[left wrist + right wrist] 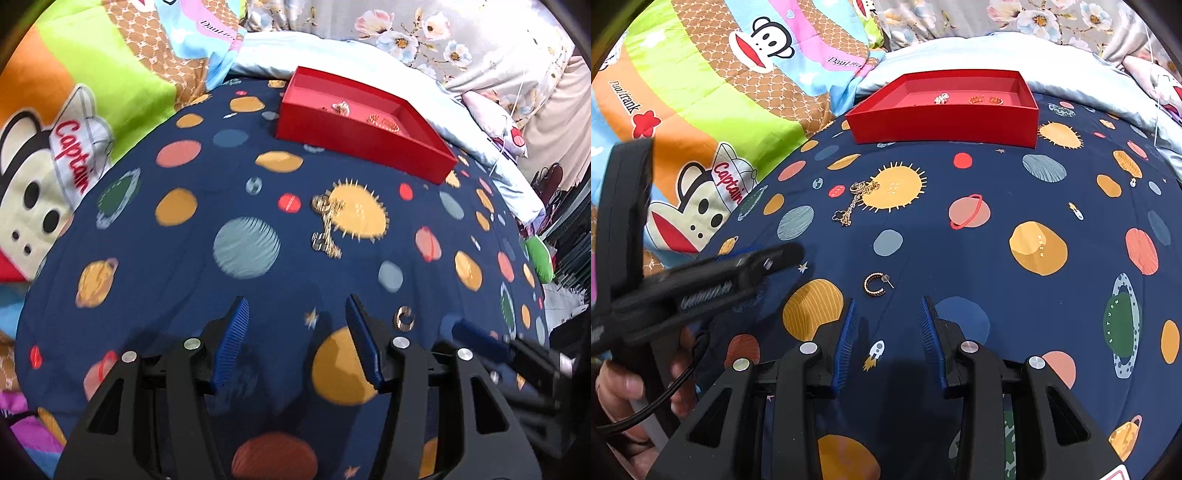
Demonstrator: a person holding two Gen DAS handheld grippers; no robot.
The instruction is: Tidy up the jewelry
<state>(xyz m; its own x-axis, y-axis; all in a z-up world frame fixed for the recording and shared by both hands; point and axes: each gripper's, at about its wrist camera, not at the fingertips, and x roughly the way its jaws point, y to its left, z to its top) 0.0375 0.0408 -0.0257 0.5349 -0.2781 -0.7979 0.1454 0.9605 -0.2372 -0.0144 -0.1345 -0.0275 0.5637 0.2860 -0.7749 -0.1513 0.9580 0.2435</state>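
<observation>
Both the left gripper [297, 308] and the right gripper [888, 308] stand open and empty above the bedsheet [979, 177], the hoop earring [874, 283] lying just before the right one.

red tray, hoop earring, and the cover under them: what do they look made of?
Red tray: likely rigid cardboard with a matte paper finish; flat dull colour, crisp folded-looking edges.
Hoop earring: looks like gold-tone metal, shiny, with a row of tiny dark stones or beads and a thin post; real gold or plating cannot be told.
Cover: woven printed fabric, probably cotton-like; matte, soft creases, planet print.
</observation>
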